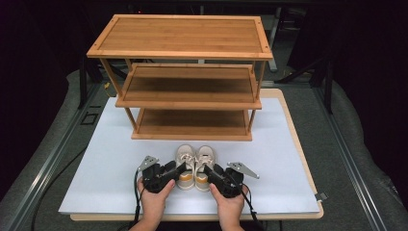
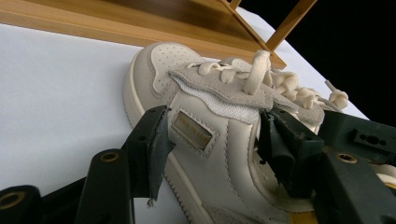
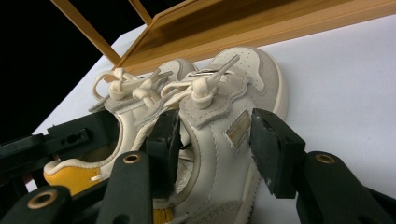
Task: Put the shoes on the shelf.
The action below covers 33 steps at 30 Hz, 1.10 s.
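Two cream sneakers stand side by side on the white mat, toes toward the shelf: the left shoe [image 1: 185,161] [image 2: 159,65] [image 3: 126,126] and the right shoe [image 1: 206,161] [image 3: 254,70] [image 2: 299,88]. My left gripper [image 1: 180,169] [image 2: 212,140] is open. It straddles the left shoe's outer side wall, with one jaw outside by the gold label and one in the opening. My right gripper [image 1: 208,171] [image 3: 215,140] is open too and straddles the right shoe's outer wall in the same way. Both shoes rest flat on the mat.
A three-tier bamboo shelf [image 1: 192,103] [image 2: 140,18] [image 3: 261,23] stands just beyond the shoes, all tiers bare. The white mat [image 1: 110,163] lies on a wooden board. Dark floor and metal rails [image 1: 53,149] run along both sides.
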Tool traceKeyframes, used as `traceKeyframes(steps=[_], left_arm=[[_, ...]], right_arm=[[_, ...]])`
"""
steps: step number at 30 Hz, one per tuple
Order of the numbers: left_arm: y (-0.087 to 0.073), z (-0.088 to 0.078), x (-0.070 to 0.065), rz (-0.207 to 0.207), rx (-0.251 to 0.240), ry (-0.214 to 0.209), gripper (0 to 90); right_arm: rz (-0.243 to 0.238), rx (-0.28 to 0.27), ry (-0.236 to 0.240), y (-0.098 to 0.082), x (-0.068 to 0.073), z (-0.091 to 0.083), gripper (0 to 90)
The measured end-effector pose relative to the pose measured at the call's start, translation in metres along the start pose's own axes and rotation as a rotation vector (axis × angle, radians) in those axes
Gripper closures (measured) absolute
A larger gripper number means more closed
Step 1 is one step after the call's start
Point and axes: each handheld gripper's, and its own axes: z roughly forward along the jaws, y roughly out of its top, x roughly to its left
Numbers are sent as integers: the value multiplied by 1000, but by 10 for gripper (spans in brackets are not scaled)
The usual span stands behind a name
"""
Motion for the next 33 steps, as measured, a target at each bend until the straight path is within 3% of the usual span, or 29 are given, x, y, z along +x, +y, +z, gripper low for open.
traceKeyframes(steps=[1, 6, 11, 13, 15, 20, 24, 25, 33], left_arm=[[0, 0, 1, -3, 0, 1, 433], [-2, 0, 2, -27, -25, -6, 437], [-4, -1, 4, -38, -35, -13, 441], [-4, 0, 3, -39, -38, -12, 441], [-4, 0, 3, -39, -36, -12, 441], [-5, 0, 2, -41, -41, -4, 442], [-4, 0, 3, -40, -31, -1, 486], [-3, 0, 3, -39, -31, -2, 489], [-1, 0, 1, -52, -24, 4, 501]], right_arm=[[0, 21, -8, 0, 0, -2, 533], [-7, -11, -10, -5, 4, -2, 525], [11, 3, -1, -2, 1, -1, 503], [-4, 16, -19, -3, 1, 1, 478], [-10, -4, -15, -4, 1, 2, 475], [-5, 0, -10, -3, 0, 2, 499], [-16, 32, -26, -2, 2, 1, 517], [-11, 6, -16, -2, 2, 3, 520], [7, 8, -38, -1, 4, 2, 533]])
